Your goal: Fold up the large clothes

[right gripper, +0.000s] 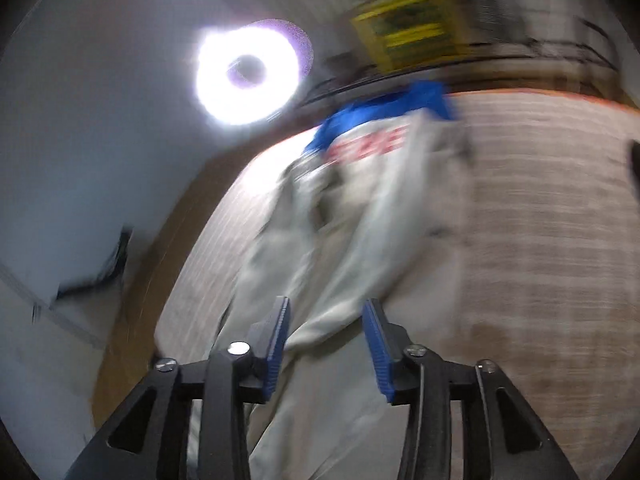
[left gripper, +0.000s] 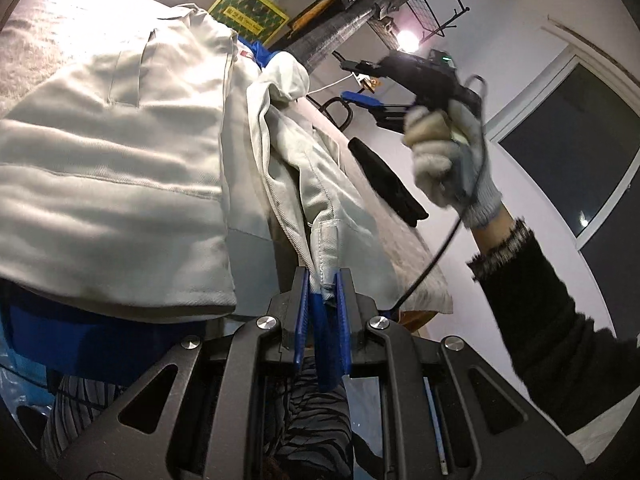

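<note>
Left gripper (left gripper: 323,288) clamped on the grey jacket (left gripper: 120,168), one flap folded at nine o'clock across the table (left gripper: 400,248). Right gripper (right gripper: 326,344) apart, seemingly empty through blur. More folds remain.

Right wrist view is smeared with motion: the red lettering (right gripper: 366,145) on the pale jacket (right gripper: 360,232) can't be read, and the yellow sign (right gripper: 408,32) is a blur. In the left wrist view, the jacket's blue hem (left gripper: 60,344) runs off the left edge.
</note>
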